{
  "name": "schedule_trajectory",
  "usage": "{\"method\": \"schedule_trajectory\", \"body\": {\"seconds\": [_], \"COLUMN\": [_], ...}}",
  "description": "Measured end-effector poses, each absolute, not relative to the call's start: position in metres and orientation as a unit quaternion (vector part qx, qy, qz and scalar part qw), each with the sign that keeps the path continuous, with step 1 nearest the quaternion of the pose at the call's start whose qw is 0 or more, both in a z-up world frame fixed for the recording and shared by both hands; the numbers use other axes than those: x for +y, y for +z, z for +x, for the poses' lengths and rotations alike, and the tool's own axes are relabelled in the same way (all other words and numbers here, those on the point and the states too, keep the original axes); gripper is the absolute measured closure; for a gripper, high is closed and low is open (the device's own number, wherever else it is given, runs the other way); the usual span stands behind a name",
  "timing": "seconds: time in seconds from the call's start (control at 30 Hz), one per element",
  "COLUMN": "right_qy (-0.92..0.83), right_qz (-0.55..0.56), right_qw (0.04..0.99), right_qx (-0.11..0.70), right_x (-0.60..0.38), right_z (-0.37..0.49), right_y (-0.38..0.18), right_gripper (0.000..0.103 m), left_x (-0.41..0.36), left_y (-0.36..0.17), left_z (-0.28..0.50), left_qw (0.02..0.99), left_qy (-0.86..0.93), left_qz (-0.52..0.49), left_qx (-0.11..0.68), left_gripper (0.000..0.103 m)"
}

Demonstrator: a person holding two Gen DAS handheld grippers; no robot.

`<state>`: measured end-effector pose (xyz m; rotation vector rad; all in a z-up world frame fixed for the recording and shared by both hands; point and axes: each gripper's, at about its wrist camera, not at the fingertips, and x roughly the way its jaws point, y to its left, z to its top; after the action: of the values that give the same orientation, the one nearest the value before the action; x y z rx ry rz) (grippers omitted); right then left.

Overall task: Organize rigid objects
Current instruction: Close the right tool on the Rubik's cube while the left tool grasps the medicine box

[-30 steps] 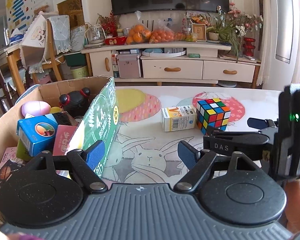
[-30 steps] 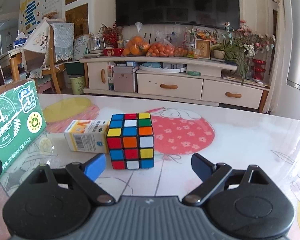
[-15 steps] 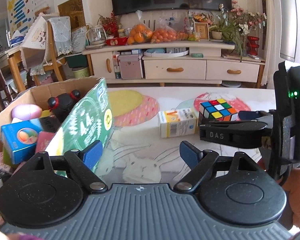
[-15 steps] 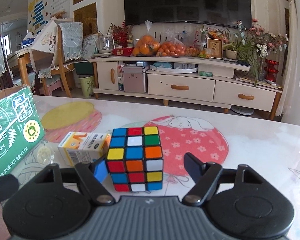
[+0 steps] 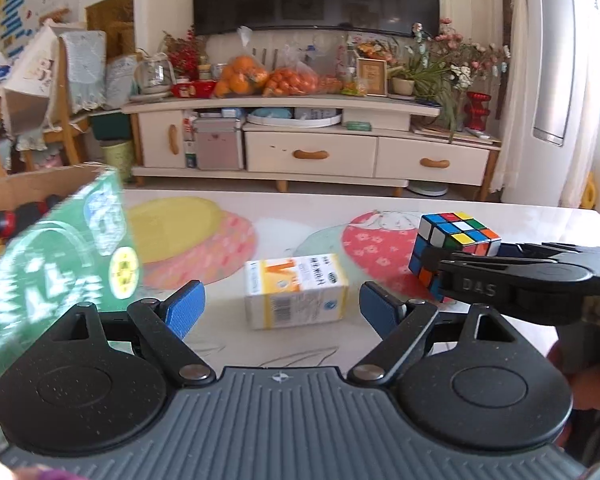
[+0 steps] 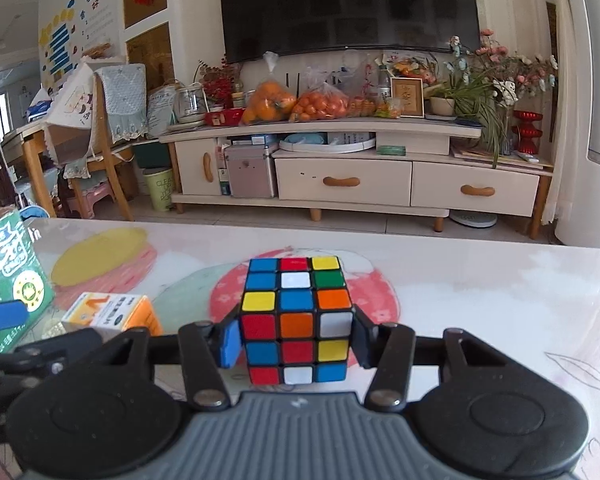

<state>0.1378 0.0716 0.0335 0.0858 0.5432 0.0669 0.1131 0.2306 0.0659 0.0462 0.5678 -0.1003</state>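
Right wrist view — Q: grip?
A: My right gripper (image 6: pixel 294 340) clamps the Rubik's cube (image 6: pixel 296 320) on the cartoon-print table (image 6: pixel 480 280); left gripper (image 5: pixel 280 308) gapes, holding nothing, facing the small carton (image 5: pixel 296 290). TV cabinet (image 6: pixel 360 168) behind.

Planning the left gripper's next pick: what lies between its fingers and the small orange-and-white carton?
Only bare printed tabletop. In the left wrist view the left gripper is open, with the carton just ahead and nothing between.

Right claw (image 6: pixel 294 338) is clamped closed (blue pads inward); left claw (image 5: pixel 278 304) gapes wide.
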Motion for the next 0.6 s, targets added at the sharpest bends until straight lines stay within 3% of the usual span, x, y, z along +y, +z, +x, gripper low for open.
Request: {"method": "schedule_trajectory", "body": {"seconds": [0.4, 0.53, 0.6], "right_qy": [0.044, 0.041, 0.040], "right_qz": [0.061, 0.068, 0.063], "right_qw": [0.955, 0.955, 0.956], "right_qx": [0.285, 0.286, 0.284], "right_x": [0.065, 0.063, 0.064], "right_z": [0.146, 0.146, 0.145], "right_y": [0.031, 0.031, 0.032], "right_gripper": [0.048, 0.048, 0.049], "left_x": [0.232, 0.237, 0.236], "left_y": [0.049, 0.050, 0.050], "left_z": [0.144, 0.146, 0.145], "left_qw": [0.951, 0.947, 0.947], "left_qy": [-0.036, -0.033, -0.031], "left_qz": [0.025, 0.013, 0.012], "left_qx": [0.305, 0.319, 0.320], "left_gripper": [0.000, 0.020, 0.021]}}
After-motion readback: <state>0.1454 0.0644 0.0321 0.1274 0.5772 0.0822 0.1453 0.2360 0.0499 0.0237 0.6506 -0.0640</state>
